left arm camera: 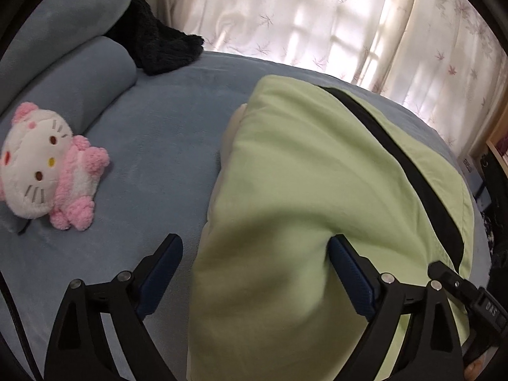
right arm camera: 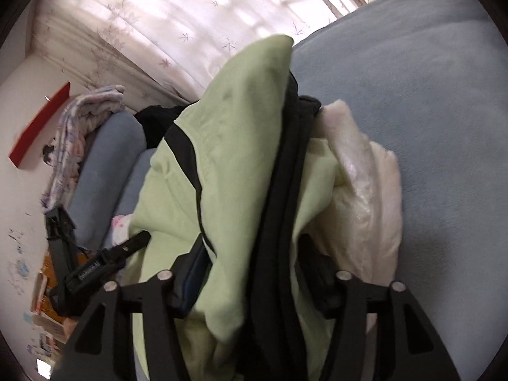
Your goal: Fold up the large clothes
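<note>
I'm working this puffy light-green jacket [left arm camera: 317, 174] that's lying bunched on the blue bed cover [left arm camera: 152, 146], cream lining [right arm camera: 358, 190] showing on one side. My left gripper [left arm camera: 257, 254] is standing wide apart, one pad pressing into the fabric's edge, the other out over bare bed, so it's gripping nothing. The right gripper [right arm camera: 263, 273] is stuffed with green cloth and a black trim band [right arm camera: 279, 206]; I honestly can't tell if it's actually pinching, too much fabric is in the way. I'm guessing it's light, squishy and springy, with a slick lining, so thick folds will be slipping. I'm thinking seams or that black band are the best bite.
</note>
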